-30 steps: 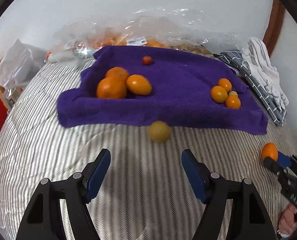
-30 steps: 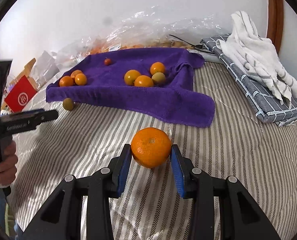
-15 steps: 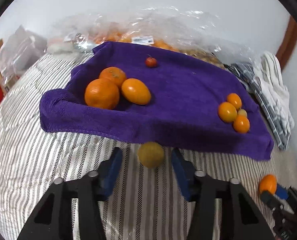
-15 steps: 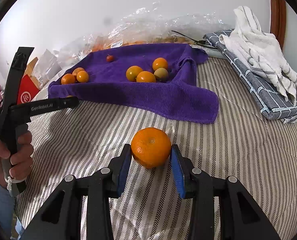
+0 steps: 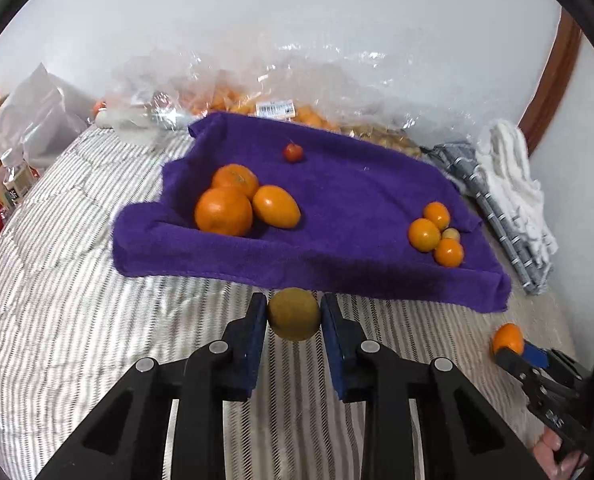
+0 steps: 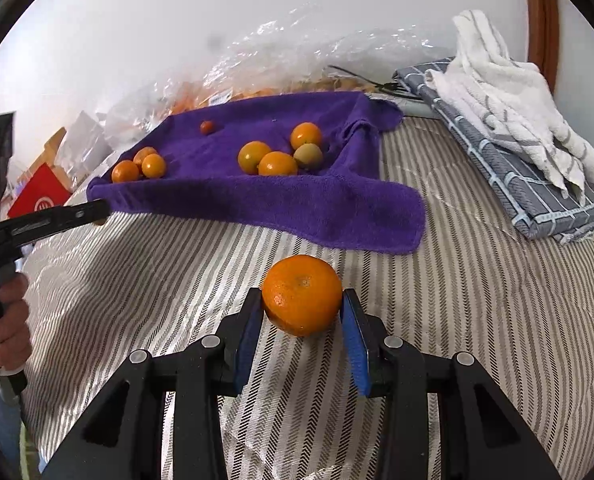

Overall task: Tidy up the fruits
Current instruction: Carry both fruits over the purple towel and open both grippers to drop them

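Left gripper [image 5: 293, 312] is clamping a small greenish-yellow fruit [image 5: 294, 314], blue pads pressing both its sides. Fruit is sitting right at the fingertips, just in front of the near edge of the purple towel [image 5: 349, 216], over the striped bed cover [image 5: 57, 300].

Right gripper [image 6: 301, 308] is clamping an orange [image 6: 301, 294], pads tight on left and right of it, fruit poking up above the fingertips. It is hanging over the striped cover, near the towel's front corner but not touching it. In the left wrist view the same orange is showing at far right, well apart from the greenish fruit.

On the towel: three larger oranges [image 5: 233, 200] are bunching together, touching, at the left side; a cluster of four small fruits [image 5: 437, 236], one pale, is sitting at the right side; one tiny red fruit [image 5: 294, 153] is lying alone toward the back.

Clear plastic bags [image 5: 297, 92] with more orange fruit are lying behind the towel against the wall. Folded grey checked cloth [image 6: 509, 152] with a white towel [image 6: 509, 88] on top is lying to the right. A hand [image 6: 5, 320] is gripping the left gripper's handle at the left edge of the right wrist view.
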Action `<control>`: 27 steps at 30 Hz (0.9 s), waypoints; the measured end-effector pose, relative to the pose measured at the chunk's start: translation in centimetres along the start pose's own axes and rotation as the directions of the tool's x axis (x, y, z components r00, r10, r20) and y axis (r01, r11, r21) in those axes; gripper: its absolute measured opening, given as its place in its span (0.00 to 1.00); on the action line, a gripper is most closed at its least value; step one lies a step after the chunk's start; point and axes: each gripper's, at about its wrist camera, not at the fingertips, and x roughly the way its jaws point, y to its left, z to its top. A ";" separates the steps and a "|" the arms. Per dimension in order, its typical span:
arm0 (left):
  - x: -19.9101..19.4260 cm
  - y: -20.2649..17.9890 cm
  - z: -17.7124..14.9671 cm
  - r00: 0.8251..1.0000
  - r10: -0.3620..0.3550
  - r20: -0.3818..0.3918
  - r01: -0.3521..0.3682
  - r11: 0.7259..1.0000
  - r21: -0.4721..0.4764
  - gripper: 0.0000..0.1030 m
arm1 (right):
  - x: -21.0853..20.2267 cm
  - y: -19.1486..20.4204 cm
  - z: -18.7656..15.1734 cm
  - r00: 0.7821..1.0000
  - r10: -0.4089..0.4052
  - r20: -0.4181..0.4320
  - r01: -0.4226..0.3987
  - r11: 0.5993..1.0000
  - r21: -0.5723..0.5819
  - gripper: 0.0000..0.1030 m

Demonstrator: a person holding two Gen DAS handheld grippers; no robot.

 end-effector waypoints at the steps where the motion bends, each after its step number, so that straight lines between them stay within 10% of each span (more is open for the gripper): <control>1: -0.6 0.4 0.1 1.000 -0.013 0.005 0.013 1.000 -0.006 0.26 | -0.1 -0.1 0.0 1.000 0.000 0.005 0.000 1.000 0.009 0.38; 27: -7.8 2.1 5.3 0.991 -0.070 0.113 0.064 0.997 0.051 0.26 | -7.9 3.1 5.3 0.975 -0.158 0.154 0.145 0.985 0.091 0.38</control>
